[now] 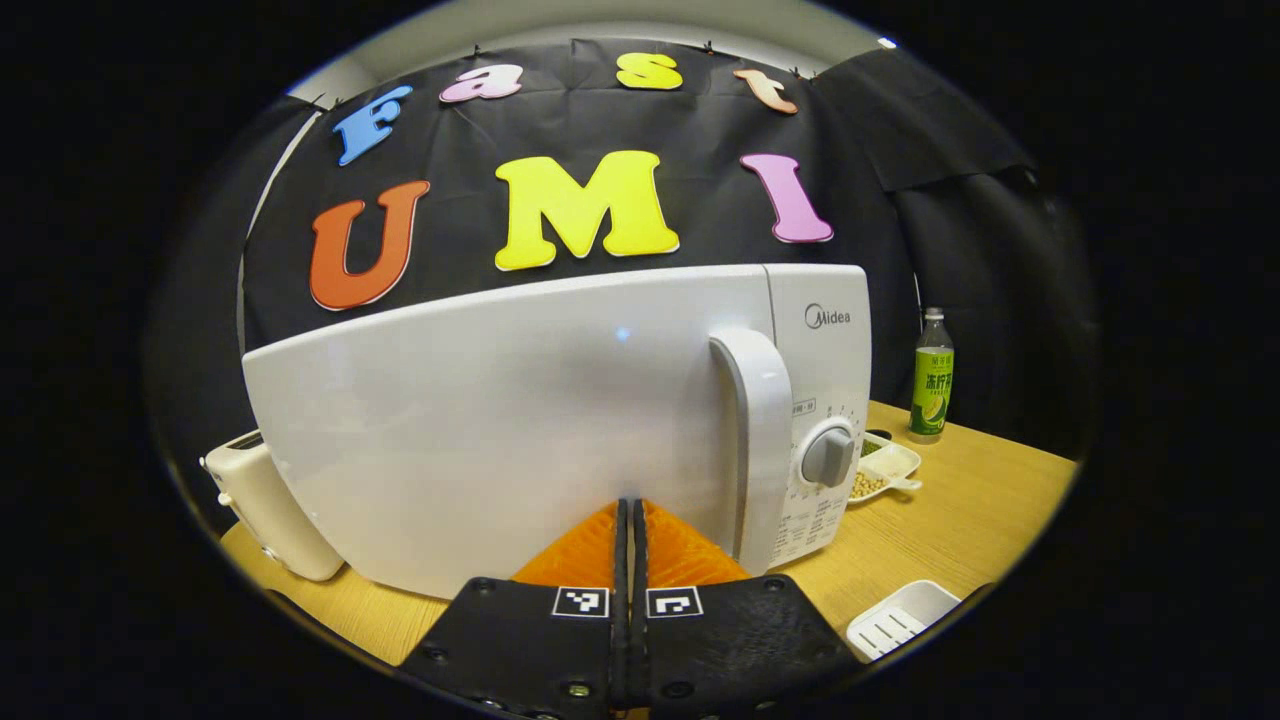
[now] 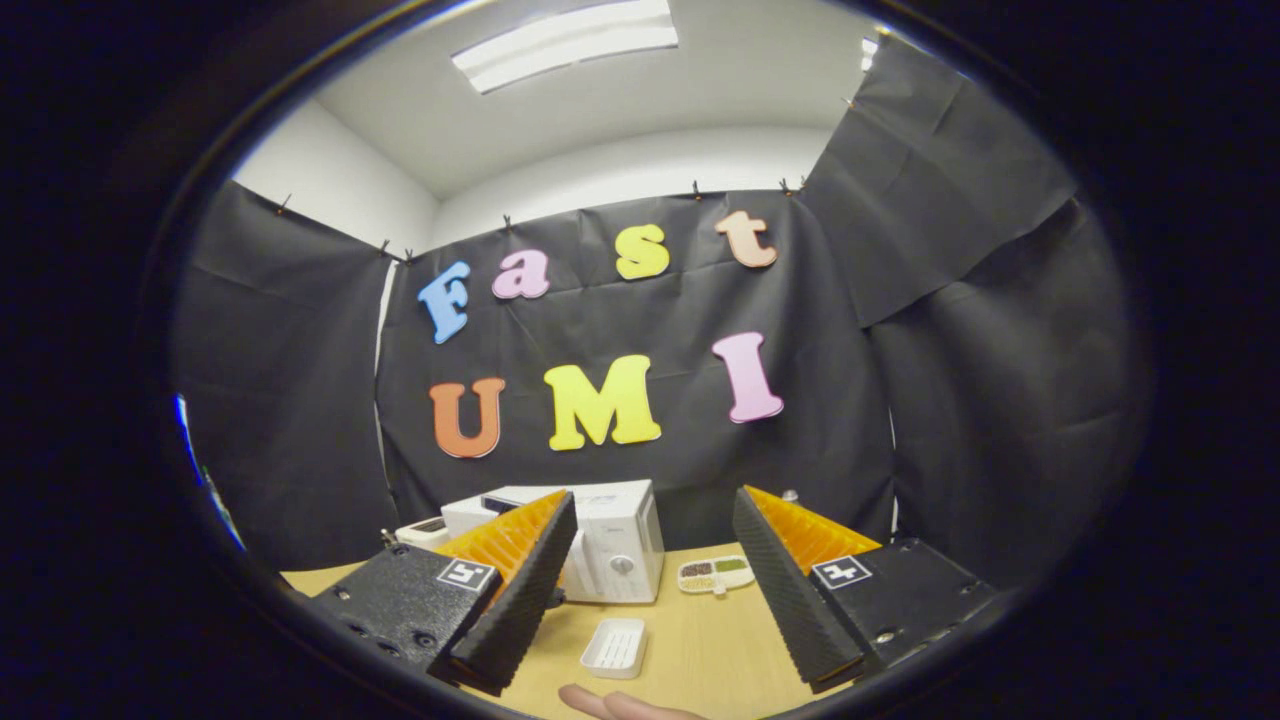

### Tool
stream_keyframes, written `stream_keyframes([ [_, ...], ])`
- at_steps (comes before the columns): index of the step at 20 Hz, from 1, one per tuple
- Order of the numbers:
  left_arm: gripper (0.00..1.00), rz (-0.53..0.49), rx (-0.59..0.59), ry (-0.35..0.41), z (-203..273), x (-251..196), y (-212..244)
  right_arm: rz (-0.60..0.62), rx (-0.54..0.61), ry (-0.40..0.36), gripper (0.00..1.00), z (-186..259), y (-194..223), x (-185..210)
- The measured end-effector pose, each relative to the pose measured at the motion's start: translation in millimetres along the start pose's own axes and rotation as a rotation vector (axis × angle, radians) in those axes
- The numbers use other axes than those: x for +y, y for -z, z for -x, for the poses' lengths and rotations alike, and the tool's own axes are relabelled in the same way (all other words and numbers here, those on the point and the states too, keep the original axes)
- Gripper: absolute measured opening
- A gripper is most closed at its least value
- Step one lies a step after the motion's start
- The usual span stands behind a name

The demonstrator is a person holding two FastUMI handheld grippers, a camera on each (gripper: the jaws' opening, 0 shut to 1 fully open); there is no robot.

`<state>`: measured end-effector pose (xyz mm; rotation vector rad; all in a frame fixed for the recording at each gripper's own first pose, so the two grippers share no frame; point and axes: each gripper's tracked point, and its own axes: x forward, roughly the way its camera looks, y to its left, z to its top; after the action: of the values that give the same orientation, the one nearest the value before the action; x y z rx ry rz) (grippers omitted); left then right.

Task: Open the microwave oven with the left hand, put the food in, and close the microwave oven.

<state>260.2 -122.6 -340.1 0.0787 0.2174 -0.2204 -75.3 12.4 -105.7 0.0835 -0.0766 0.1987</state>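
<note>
The left gripper (image 1: 630,530) is showing its fingers pressed flat together, nothing between them, and their tips are sitting right up against the closed white door (image 1: 480,430) of the microwave oven (image 1: 600,420); just to the right of the tips the door's upright handle (image 1: 760,440) is standing free, ungrasped; beyond it the control panel with its grey dial (image 1: 828,456) is facing us. Left of the oven a cream toaster (image 1: 265,510) is resting on the wooden worktop (image 1: 960,520); to the right a divided dish of food (image 1: 885,468) is lying just beside the oven's corner, a green-labelled bottle (image 1: 932,375) is standing behind it, and a white slotted tray (image 1: 900,620) is sitting nearer the front edge.

Over in the right gripper view, the right gripper (image 2: 650,590) is hanging well back from everything with its fingers spread wide, holding nothing; between them the microwave oven (image 2: 610,540) is sitting far off with the dish of food (image 2: 715,575) to its right and the white tray (image 2: 615,647) closer in; a fingertip of a hand (image 2: 620,705) is peeking in at the bottom edge.
</note>
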Motion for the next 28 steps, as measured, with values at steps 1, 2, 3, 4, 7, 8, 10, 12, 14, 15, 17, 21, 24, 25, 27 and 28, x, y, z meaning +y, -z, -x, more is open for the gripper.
stream_keyframes([
  [1, 0.00, 0.028, 0.029, 0.007, 1.3, -0.7, 7.0, 0.003, -0.002, 0.005, 1.00, 1.5, -1.7, -0.3],
  [2, 0.00, 0.049, 0.047, -0.001, 1.5, 2.9, 11.9, 0.007, -0.003, 0.009, 0.99, 4.1, -3.6, -0.6],
  [3, 0.00, 0.067, 0.062, -0.014, 4.1, 7.2, 15.7, 0.010, -0.004, 0.010, 0.99, 6.5, -4.3, 1.2],
  [4, 0.00, 0.083, 0.075, -0.024, 9.0, 9.9, 20.0, 0.012, -0.005, 0.010, 1.00, 7.7, -5.8, 3.1],
  [7, 0.00, 0.124, 0.102, -0.045, 31.8, 15.2, 21.3, 0.025, 0.000, 0.003, 0.99, 11.4, -5.9, 10.1],
  [8, 0.00, 0.145, 0.123, -0.050, 42.1, 15.9, 23.4, 0.028, 0.003, 0.002, 0.99, 12.7, -5.4, 11.6],
  [10, 0.59, 0.153, 0.144, -0.055, 69.2, 16.9, 20.5, 0.036, 0.011, -0.002, 1.00, 16.9, -4.1, 16.7],
  [12, 0.83, 0.108, 0.141, -0.078, 92.8, 22.6, 13.8, 0.046, 0.017, 0.010, 1.00, 19.2, -4.9, 16.1],
  [14, 0.94, 0.076, 0.146, -0.095, 119.6, 24.1, 7.2, 0.063, 0.008, 0.024, 0.99, 25.2, -11.5, 14.3],
  [15, 0.88, 0.082, 0.141, -0.090, 132.3, 21.1, 0.6, 0.072, 0.007, 0.032, 0.99, 26.9, -11.9, 14.8],
  [17, 0.98, 0.104, 0.123, -0.089, 159.8, 17.8, -16.6, 0.086, 0.003, 0.048, 1.00, 31.6, -15.0, 16.2],
  [21, 0.97, 0.117, 0.074, -0.090, 217.3, 14.4, -53.6, 0.079, -0.019, 0.056, 0.99, 42.2, -31.5, 22.7],
  [24, 0.97, 0.159, 0.028, -0.083, 253.4, 11.5, -82.8, 0.094, -0.046, 0.054, 1.00, 51.5, -48.1, 28.1],
  [25, 0.97, 0.160, 0.018, -0.089, 264.3, 14.1, -91.4, 0.100, -0.060, 0.050, 1.00, 54.3, -55.3, 30.3],
  [27, 0.97, 0.160, -0.028, -0.105, 286.7, 17.6, -115.0, 0.109, -0.071, 0.051, 0.91, 56.9, -61.5, 30.3],
  [28, 0.97, 0.145, -0.064, -0.105, 298.3, 16.2, -129.9, 0.107, -0.072, 0.058, 1.00, 57.1, -62.9, 29.1],
])
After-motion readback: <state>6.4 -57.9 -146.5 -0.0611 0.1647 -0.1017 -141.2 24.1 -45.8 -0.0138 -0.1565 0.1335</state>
